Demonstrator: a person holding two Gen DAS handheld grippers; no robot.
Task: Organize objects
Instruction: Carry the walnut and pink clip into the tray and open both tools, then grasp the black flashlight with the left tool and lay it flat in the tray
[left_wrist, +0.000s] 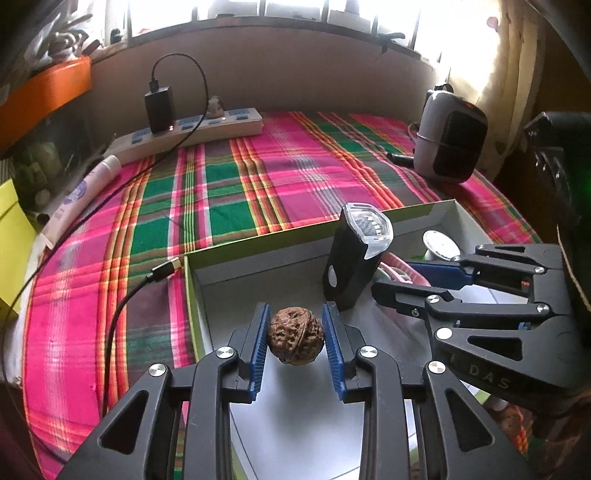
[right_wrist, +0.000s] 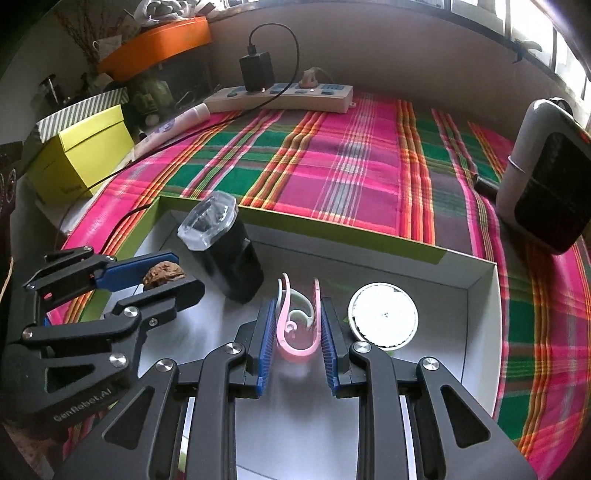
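My left gripper (left_wrist: 295, 341) is shut on a brown walnut (left_wrist: 295, 341) and holds it over the left part of a white box with green walls (left_wrist: 258, 240). It also shows in the right wrist view (right_wrist: 173, 275) with the walnut (right_wrist: 162, 275). My right gripper (right_wrist: 297, 332) is shut on a pink and pale-green plastic hook (right_wrist: 295, 325) over the box floor (right_wrist: 469, 332). A black bike light with a clear lens (left_wrist: 354, 254) stands upright in the box, and a round white lid (right_wrist: 384, 319) lies right of the hook.
The box sits on a pink and green plaid cloth (left_wrist: 258, 177). A white power strip with a black charger (left_wrist: 192, 129) lies at the back. A grey and black device (left_wrist: 448, 142) stands at the right. A yellow box (right_wrist: 79, 162) and a tube (left_wrist: 81, 195) lie at the left. A black cable (left_wrist: 140, 284) runs beside the box.
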